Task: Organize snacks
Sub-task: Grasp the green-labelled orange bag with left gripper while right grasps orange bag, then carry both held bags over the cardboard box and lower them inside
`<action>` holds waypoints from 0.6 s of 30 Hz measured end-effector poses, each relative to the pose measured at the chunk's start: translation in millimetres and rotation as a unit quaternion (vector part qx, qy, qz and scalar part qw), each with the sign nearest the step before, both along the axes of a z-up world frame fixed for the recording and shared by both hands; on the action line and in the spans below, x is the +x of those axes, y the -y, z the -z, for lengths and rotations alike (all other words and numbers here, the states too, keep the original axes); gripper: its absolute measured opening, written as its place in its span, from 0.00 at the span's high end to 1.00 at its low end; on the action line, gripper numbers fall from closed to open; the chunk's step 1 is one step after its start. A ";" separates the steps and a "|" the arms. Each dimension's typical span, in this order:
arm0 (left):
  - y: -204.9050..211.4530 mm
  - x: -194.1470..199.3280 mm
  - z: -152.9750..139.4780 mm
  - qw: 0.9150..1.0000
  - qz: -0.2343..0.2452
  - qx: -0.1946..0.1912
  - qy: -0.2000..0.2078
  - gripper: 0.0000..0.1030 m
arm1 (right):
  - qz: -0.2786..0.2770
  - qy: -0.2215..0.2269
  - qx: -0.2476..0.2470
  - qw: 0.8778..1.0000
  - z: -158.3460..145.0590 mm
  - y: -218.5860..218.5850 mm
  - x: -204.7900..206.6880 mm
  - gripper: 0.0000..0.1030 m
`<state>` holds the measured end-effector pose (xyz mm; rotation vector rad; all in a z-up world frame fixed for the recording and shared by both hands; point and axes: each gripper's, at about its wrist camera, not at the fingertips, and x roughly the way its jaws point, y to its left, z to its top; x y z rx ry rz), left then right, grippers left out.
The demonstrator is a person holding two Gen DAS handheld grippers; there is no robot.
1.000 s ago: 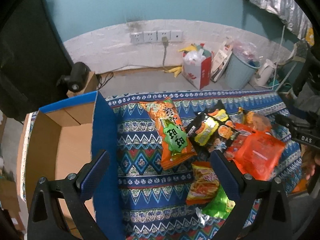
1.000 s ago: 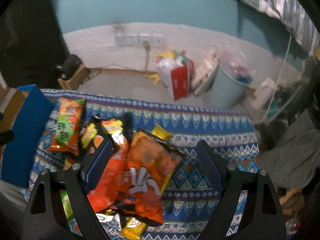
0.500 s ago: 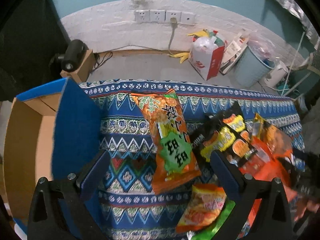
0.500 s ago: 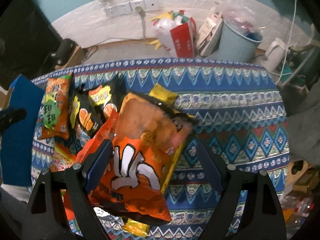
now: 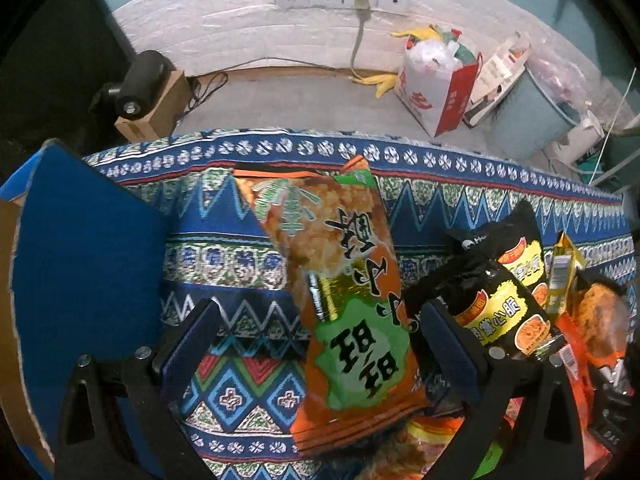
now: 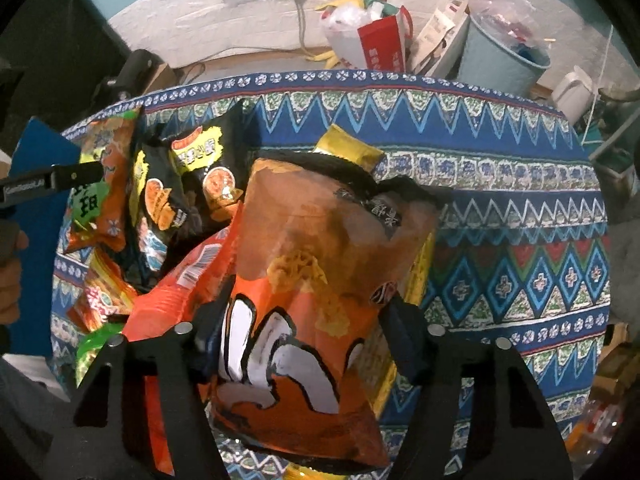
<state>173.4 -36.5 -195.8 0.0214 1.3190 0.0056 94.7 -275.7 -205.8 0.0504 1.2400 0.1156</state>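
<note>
A heap of snack bags lies on a table under a patterned blue cloth point(image 5: 248, 264). My left gripper point(image 5: 318, 344) hangs open low over a long orange and green bag point(image 5: 352, 304), which lies between its fingers without touching them. Black and yellow bags point(image 5: 496, 300) sit just to the right. In the right wrist view, my right gripper point(image 6: 300, 340) has its jaws closing on a big puffy orange bag point(image 6: 320, 272), with both pads against its sides. A gold bag point(image 6: 348, 150) pokes out from beneath it.
A cardboard box with a blue flap point(image 5: 80, 260) stands at the table's left edge. On the floor beyond the table are a red and white bag point(image 5: 436, 84), a pale blue bin point(image 5: 524, 120) and a small box with a black device point(image 5: 148, 92). Patterned cloth point(image 6: 520, 240) lies bare at the right.
Both grippers have sunk closer to the snacks. The left one shifted from beside the box to over the orange and green bag. The right one's fingers have drawn in against the big orange bag.
</note>
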 end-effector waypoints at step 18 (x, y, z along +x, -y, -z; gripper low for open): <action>0.4 -20.6 -2.6 0.998 0.055 -0.002 0.023 0.67 | 0.002 0.087 -0.048 0.995 -41.4 0.0 1.3 0.40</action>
